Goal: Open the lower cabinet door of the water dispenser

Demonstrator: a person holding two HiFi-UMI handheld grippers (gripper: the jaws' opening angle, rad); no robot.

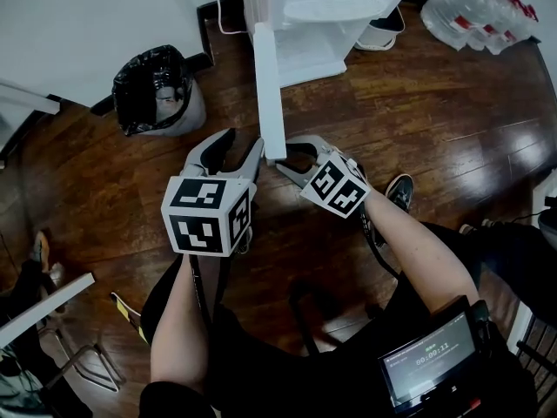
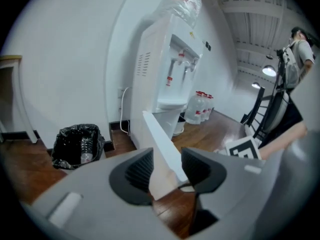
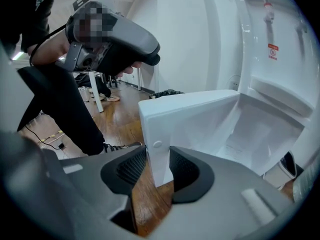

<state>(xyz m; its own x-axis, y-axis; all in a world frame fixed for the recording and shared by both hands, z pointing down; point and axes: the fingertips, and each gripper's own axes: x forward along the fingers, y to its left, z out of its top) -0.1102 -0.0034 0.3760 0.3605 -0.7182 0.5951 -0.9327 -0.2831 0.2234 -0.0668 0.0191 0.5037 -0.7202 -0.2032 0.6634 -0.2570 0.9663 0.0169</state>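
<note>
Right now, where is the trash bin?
In the head view the trash bin stands at the upper left, beside the wall, left of the water dispenser and its open door.

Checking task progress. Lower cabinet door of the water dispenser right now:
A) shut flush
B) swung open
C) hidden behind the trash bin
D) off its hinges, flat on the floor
B: the lower cabinet door stands swung out from the water dispenser, leaving the white cabinet interior exposed.
</note>
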